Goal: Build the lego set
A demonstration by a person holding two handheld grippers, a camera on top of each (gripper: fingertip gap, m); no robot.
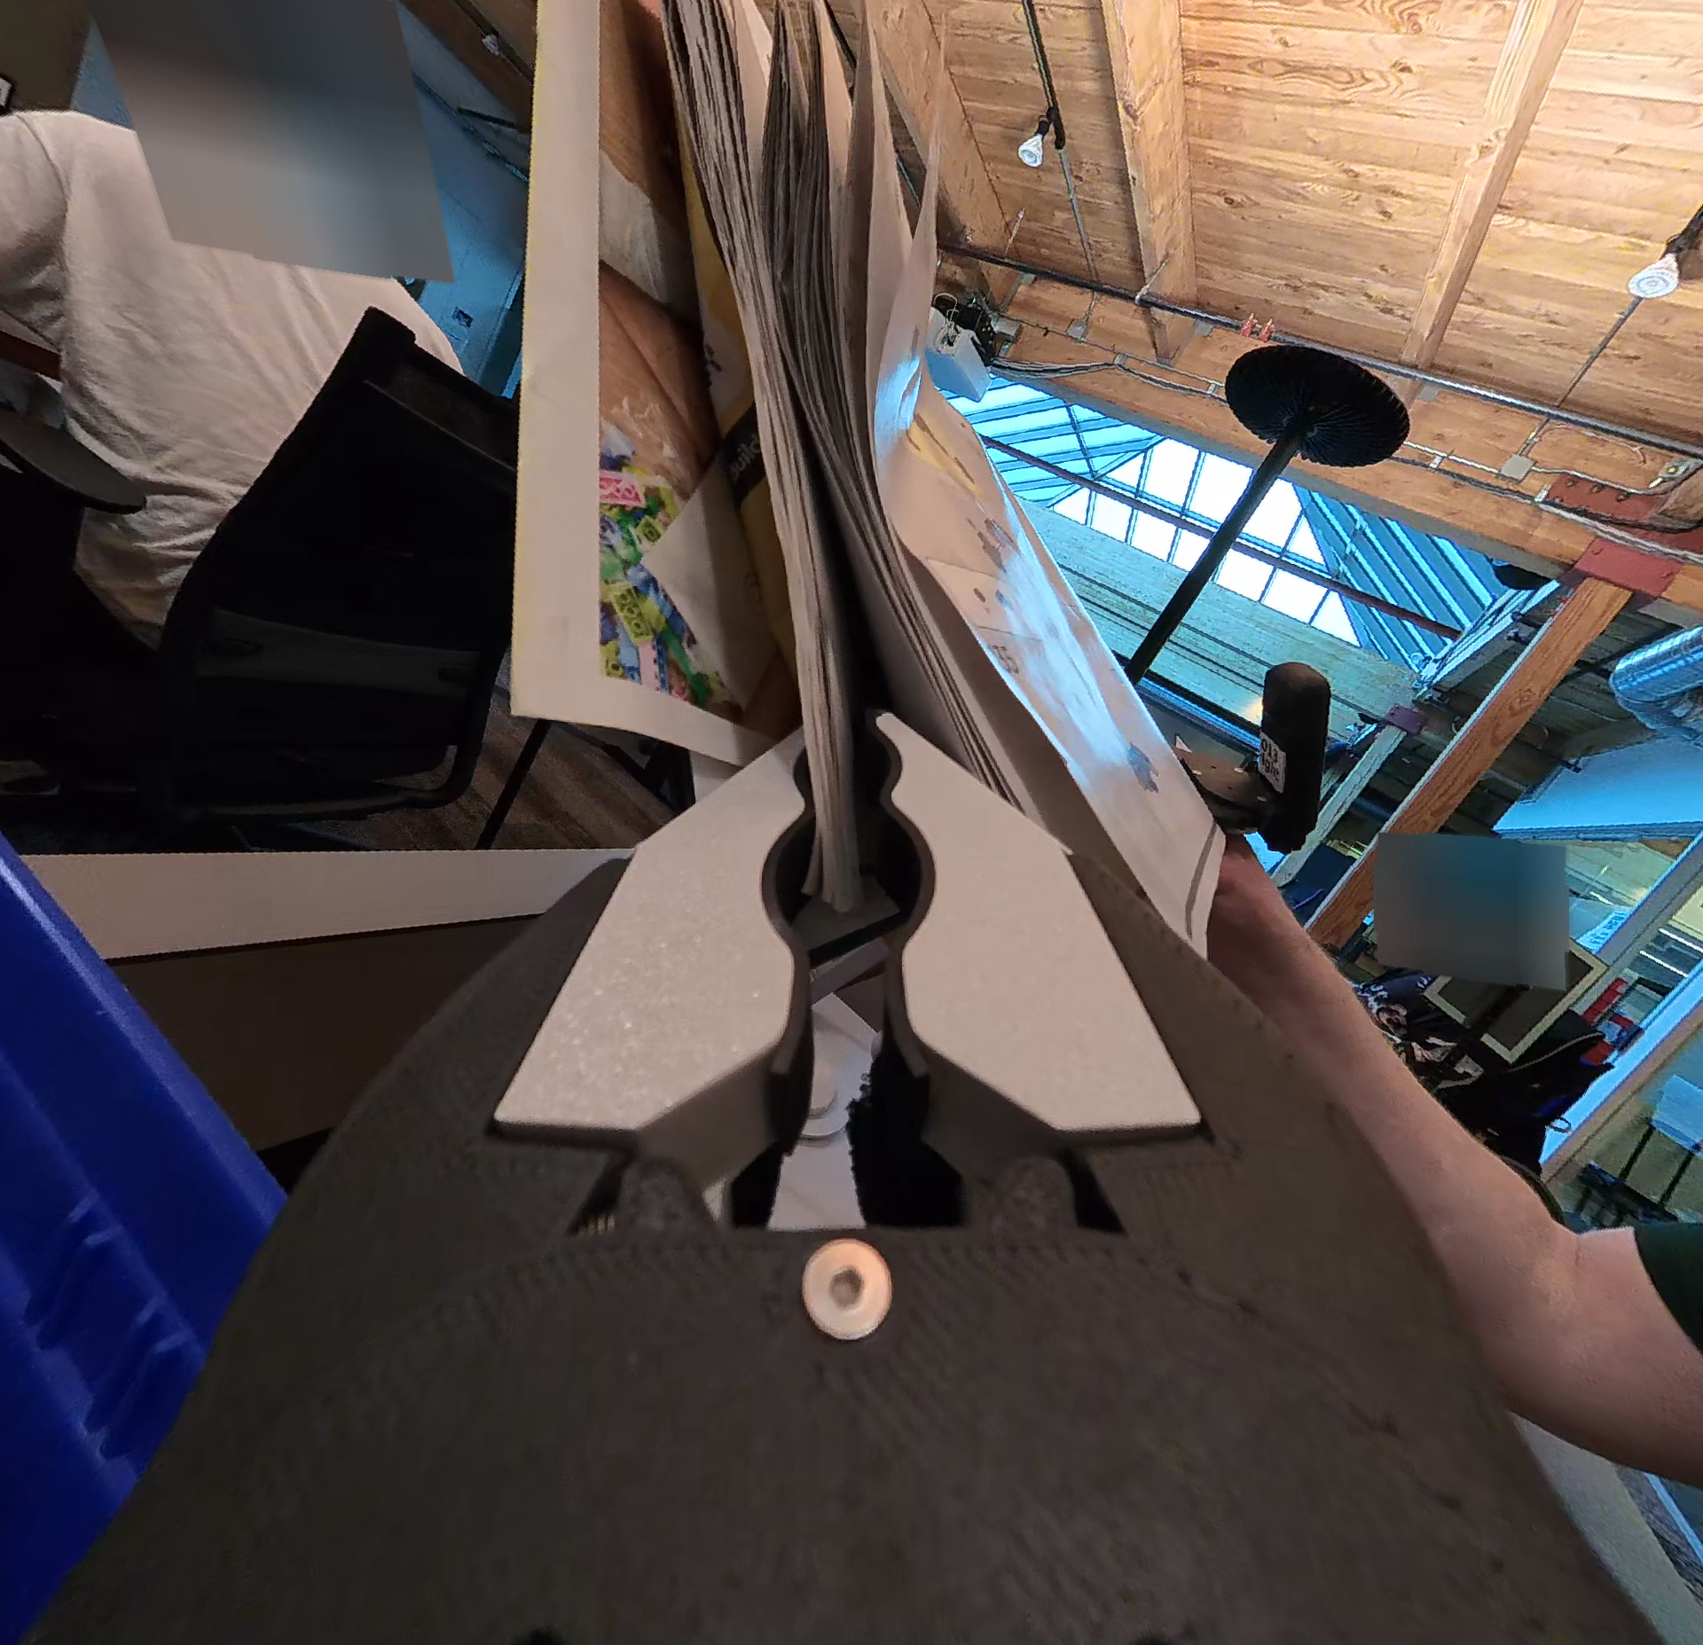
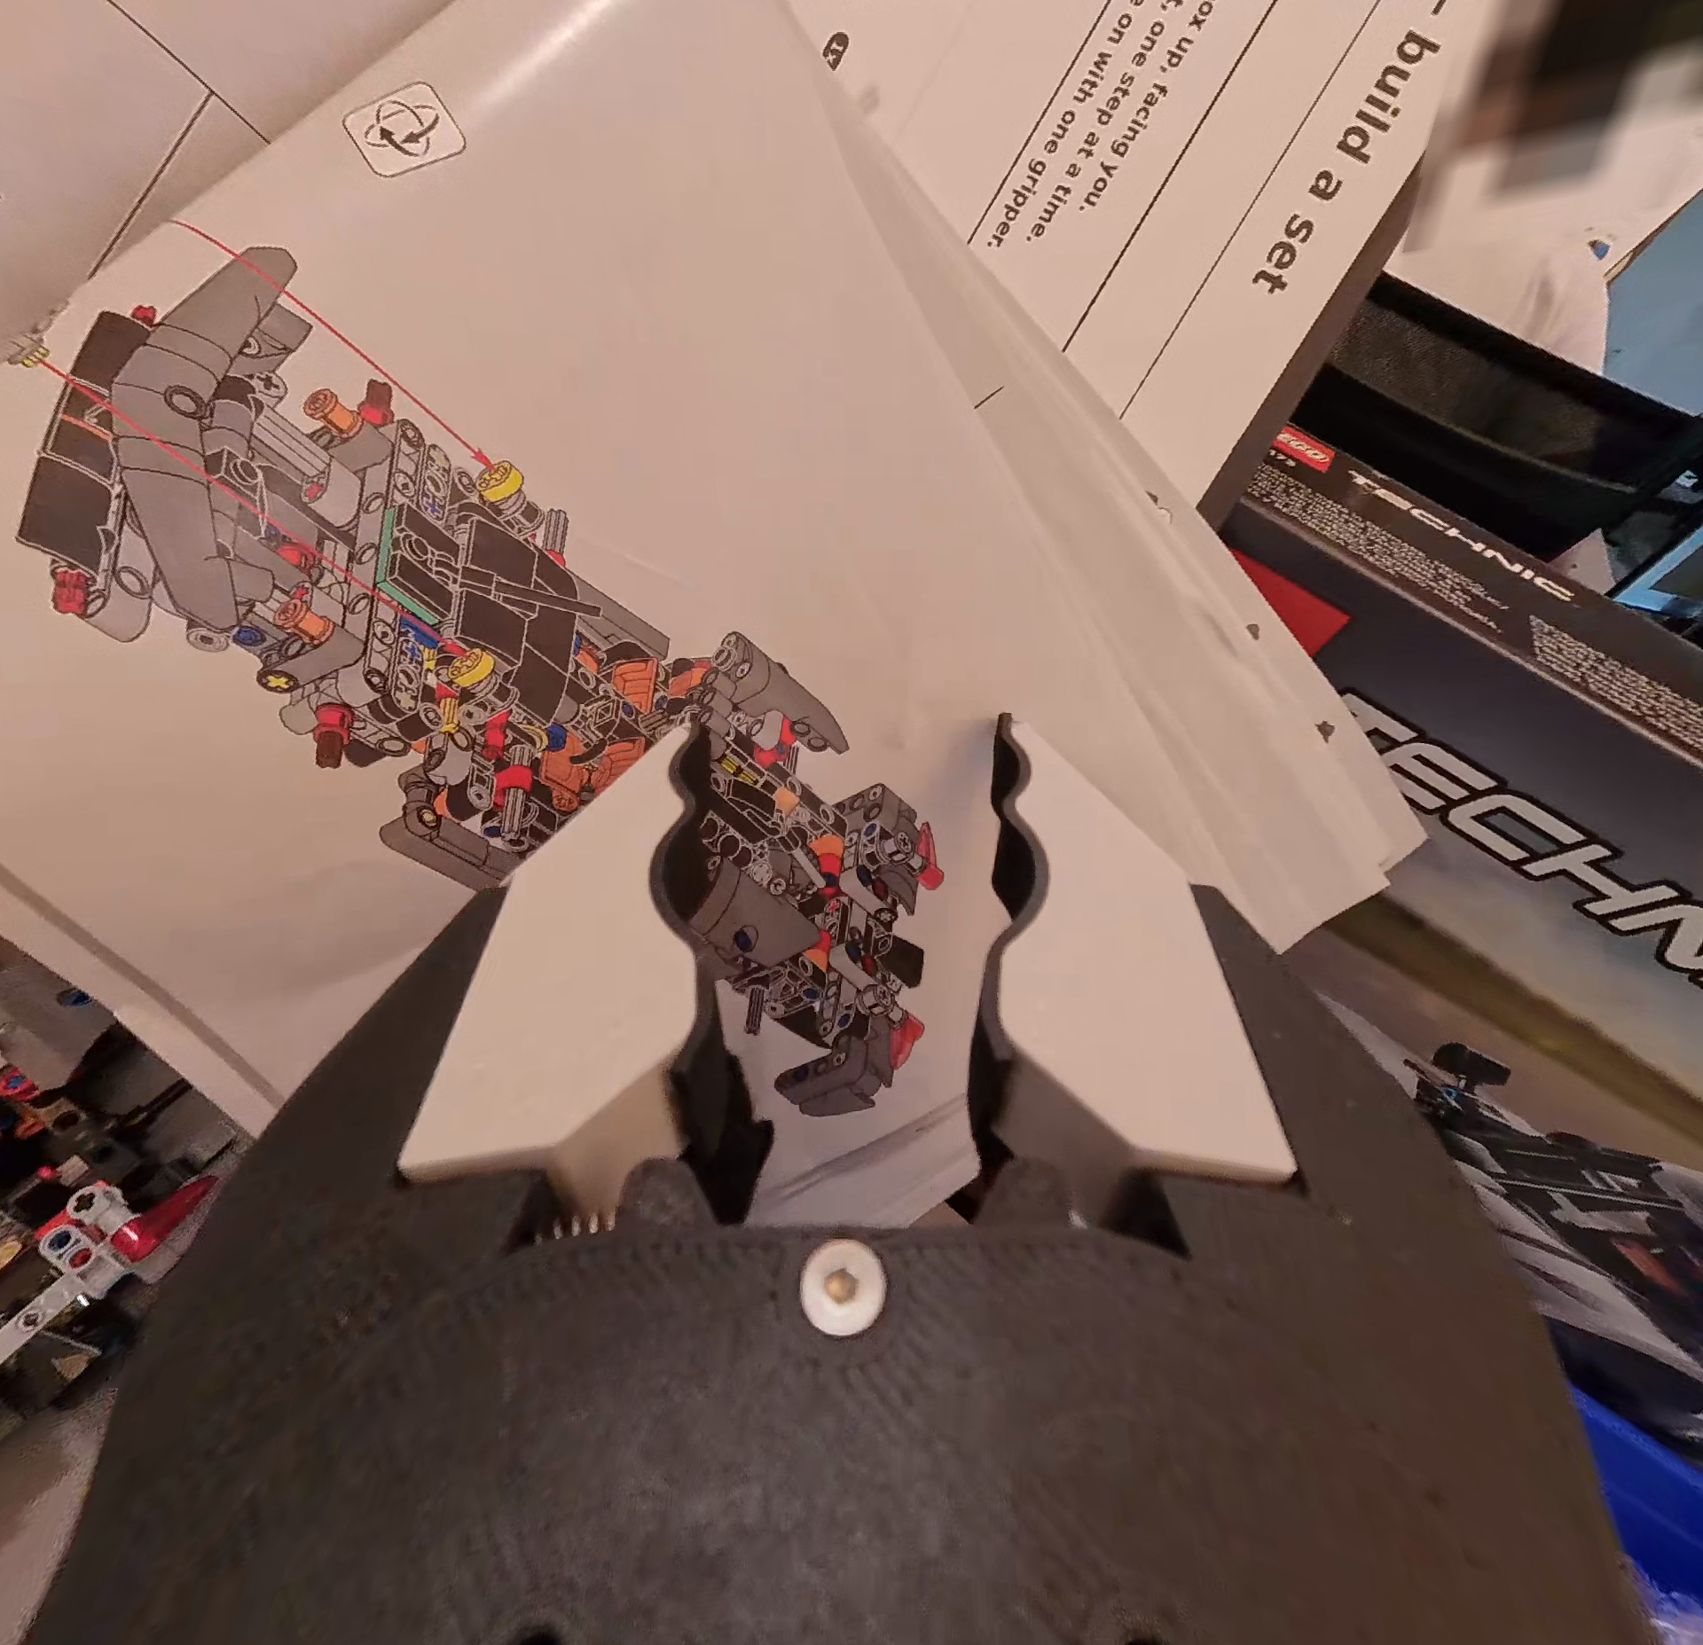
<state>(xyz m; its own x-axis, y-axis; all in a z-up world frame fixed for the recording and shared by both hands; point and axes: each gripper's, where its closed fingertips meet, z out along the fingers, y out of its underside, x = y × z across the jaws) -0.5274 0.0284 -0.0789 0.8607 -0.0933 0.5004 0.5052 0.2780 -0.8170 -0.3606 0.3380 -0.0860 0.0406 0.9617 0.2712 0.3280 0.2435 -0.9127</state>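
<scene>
While clamped in left gripper: instruction booklet; right gripper agape

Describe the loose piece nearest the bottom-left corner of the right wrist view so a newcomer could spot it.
Start from the big white instruction booklet page with the printed vehicle diagram, then drop to the parts pile below its lower-left edge. There a white holed Lego beam lies beside a glossy red pointed piece, the only shiny red wedge among mostly dark parts.
</scene>
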